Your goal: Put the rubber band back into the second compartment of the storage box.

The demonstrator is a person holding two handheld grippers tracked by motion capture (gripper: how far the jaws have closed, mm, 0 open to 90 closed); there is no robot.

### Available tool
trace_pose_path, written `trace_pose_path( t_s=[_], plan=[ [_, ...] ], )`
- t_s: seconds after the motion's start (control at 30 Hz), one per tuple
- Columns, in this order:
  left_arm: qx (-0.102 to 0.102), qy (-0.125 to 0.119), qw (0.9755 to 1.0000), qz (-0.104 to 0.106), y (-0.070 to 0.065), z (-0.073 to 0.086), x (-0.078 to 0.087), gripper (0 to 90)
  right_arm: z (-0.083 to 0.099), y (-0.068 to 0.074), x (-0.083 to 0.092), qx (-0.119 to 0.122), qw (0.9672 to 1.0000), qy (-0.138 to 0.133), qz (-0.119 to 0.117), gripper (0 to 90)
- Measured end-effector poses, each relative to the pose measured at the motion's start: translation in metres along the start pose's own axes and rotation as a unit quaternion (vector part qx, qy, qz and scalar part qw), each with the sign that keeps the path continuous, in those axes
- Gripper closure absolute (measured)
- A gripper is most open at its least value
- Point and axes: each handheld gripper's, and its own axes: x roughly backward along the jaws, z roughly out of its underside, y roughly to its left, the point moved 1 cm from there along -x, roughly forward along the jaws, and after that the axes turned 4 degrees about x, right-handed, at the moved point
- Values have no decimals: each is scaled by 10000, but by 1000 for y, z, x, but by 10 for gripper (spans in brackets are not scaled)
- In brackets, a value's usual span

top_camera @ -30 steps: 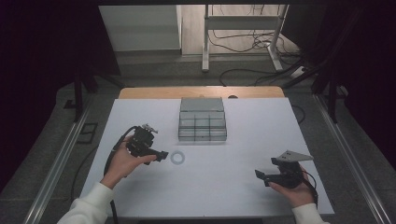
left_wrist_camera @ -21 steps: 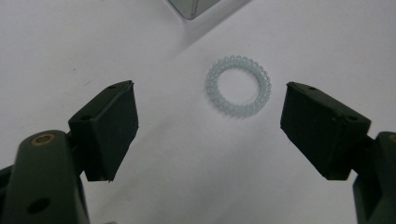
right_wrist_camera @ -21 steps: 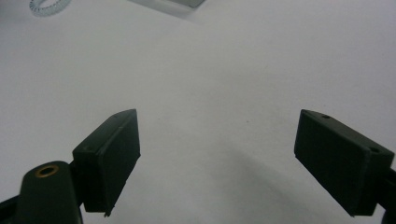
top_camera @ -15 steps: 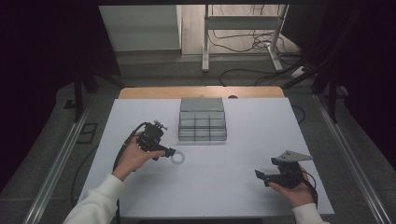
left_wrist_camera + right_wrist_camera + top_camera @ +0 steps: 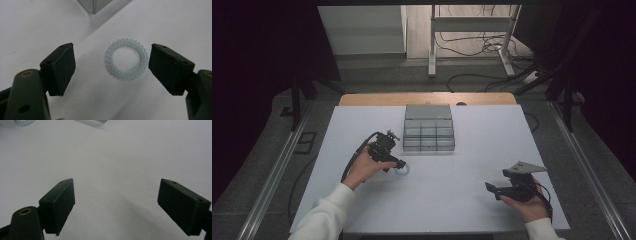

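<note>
A pale blue coiled ring (image 5: pixel 126 59) lies flat on the white table top (image 5: pixel 452 200). My left gripper (image 5: pixel 111 65) hangs just above it with its jaws wide. The ring sits between the jaws, nearer the right one, and neither pad touches it. The jaws have just been closing slightly. In the high view the left gripper (image 5: pixel 398 164) is left of centre, its tips over the ring (image 5: pixel 402 171). My right gripper (image 5: pixel 492 189) rests low at the front right, open over bare table, with nothing between its fingers (image 5: pixel 61 202).
A grey compartment box (image 5: pixel 429 129) stands at the middle back of the table, close behind the left gripper; its corner (image 5: pixel 93 5) shows just beyond the ring. The left gripper's cable (image 5: pixel 354 157) loops to the left.
My left hand has moved right and down, bringing its jaws over the ring. The right hand has stayed where it was.
</note>
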Motion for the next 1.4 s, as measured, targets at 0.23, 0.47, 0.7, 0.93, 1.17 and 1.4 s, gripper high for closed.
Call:
trace_pose_path(
  t_s=[0.23,0.47,0.7,0.93,1.17,1.4],
  plan=[
    [-148,142,9997,-154,-1,1,-12,303,0,0,-1,26,10000,32,-1,154],
    [-186,137,9996,-168,0,3,-16,437,0,0,-2,10,10000,41,0,154],
    [-433,299,9984,-218,-7,3,-22,607,0,0,-2,24,10000,50,2,154],
    [-452,323,9984,-113,-7,3,-23,782,1,0,-2,47,10000,65,10,154],
    [-446,314,9985,-74,-6,3,-22,826,1,0,-3,45,10000,70,18,154],
    [-384,256,9989,81,-4,3,-17,827,0,0,-2,28,10000,63,41,154]
  ],
)
